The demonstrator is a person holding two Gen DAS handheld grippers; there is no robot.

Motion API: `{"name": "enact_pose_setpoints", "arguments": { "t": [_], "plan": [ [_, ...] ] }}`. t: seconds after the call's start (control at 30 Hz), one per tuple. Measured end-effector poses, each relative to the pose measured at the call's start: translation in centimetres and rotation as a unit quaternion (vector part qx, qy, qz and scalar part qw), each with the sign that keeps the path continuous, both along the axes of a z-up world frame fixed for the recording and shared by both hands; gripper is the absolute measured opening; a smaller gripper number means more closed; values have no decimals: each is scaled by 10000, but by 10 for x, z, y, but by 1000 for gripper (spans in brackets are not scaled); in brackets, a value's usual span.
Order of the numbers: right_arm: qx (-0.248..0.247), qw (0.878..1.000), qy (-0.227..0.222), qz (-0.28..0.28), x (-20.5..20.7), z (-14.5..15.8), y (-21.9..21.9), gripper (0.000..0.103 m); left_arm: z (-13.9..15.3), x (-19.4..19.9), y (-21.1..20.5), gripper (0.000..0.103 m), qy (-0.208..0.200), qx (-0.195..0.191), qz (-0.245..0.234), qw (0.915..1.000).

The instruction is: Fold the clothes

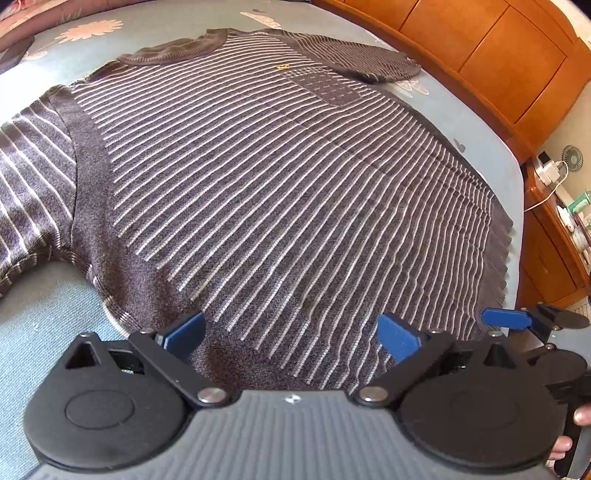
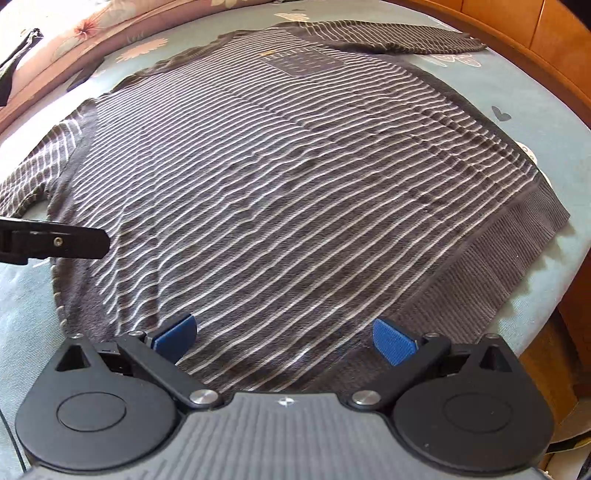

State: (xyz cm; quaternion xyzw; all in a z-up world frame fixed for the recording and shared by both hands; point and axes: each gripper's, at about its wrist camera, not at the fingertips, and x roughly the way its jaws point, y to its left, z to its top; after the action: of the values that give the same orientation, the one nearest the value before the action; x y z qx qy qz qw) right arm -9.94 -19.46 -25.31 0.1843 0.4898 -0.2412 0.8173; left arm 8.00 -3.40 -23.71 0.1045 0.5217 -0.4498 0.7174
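Observation:
A dark grey sweater [image 1: 258, 177] with thin white stripes lies spread flat on the bed, collar [image 1: 173, 51] at the far end and hem toward me. Its chest pocket [image 1: 325, 88] faces up. One sleeve [image 1: 29, 192] runs off left, the other [image 1: 354, 55] lies at the far right. My left gripper [image 1: 291, 334] hangs open just over the hem, nothing between its blue pads [image 1: 184, 332]. My right gripper [image 2: 284, 339] is also open above the same sweater [image 2: 280, 184], near its ribbed hem [image 2: 491, 266]. Each gripper's finger shows in the other's view: [image 1: 509, 319], [image 2: 55, 242].
The bed has a light blue flowered sheet [image 1: 48, 332]. A wooden headboard [image 1: 480, 55] runs along the right. A nightstand [image 1: 554, 206] holds a small fan, a charger and a cable. Floral bedding [image 2: 92, 26] lies at the far left. The bed edge [image 2: 546, 295] drops off at the right.

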Motion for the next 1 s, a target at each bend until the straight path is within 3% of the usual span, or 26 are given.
{"name": "enact_pose_setpoints", "arguments": {
  "t": [0.2,0.43,0.57,0.83,1.0],
  "plan": [
    [-24,9995,204,253,-3,-12,4,103,-7,-3,5,99,-43,-22,83,10000],
    [-17,9995,266,172,-1,-14,5,103,5,-1,13,99,-78,-138,234,9996],
    [231,9988,411,112,5,-9,-4,103,15,-1,11,99,-268,-207,164,9993],
    [-756,9951,-235,-600,19,36,-52,103,42,11,25,99,-410,-189,-65,9990],
    [-884,9802,-1299,-1208,36,65,-114,103,58,34,21,99,-575,-121,-133,9982]
  ]
}}
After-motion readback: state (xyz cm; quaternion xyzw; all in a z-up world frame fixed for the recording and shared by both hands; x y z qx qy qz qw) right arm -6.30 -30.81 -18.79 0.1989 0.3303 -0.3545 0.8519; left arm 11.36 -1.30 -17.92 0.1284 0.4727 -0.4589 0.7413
